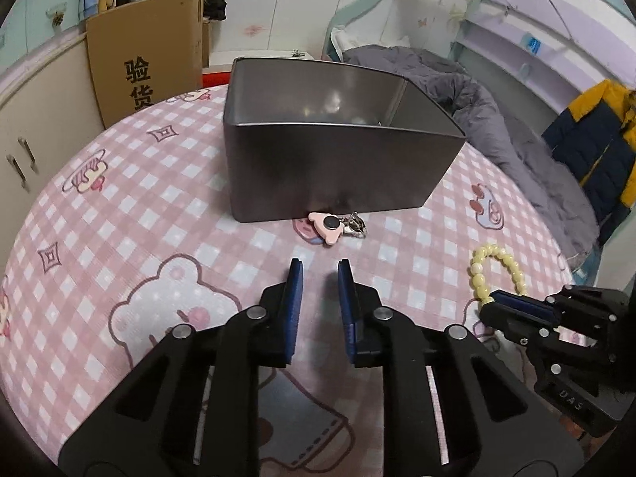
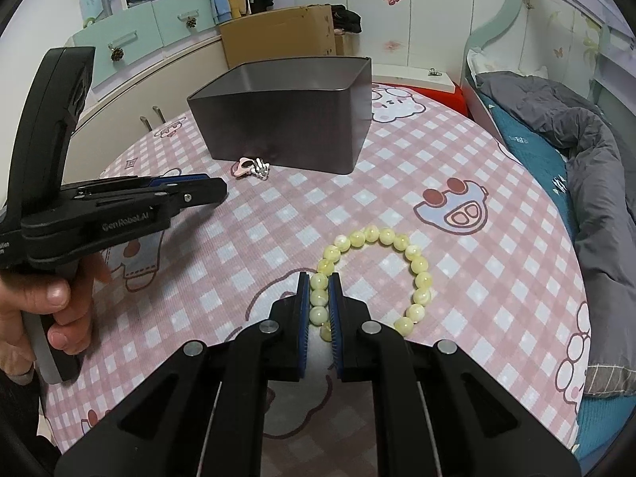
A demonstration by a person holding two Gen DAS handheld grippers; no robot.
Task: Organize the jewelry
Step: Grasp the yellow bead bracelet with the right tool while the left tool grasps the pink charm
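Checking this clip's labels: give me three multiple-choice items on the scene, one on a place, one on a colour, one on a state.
1. Where does the pink charm lie?
A. inside the tin
B. on the cloth beside the metal tin
C. on the bed

2. What colour are the bracelet beads?
A. pale yellow
B. red
C. black

3. What does the right gripper do?
A. stands wide open
B. grips the tin's rim
C. is shut on the bracelet

Answers:
1 B, it rests at the foot of the tin's front wall.
2 A, all visible beads are pale yellow.
3 C, beads sit pinched between its pads.
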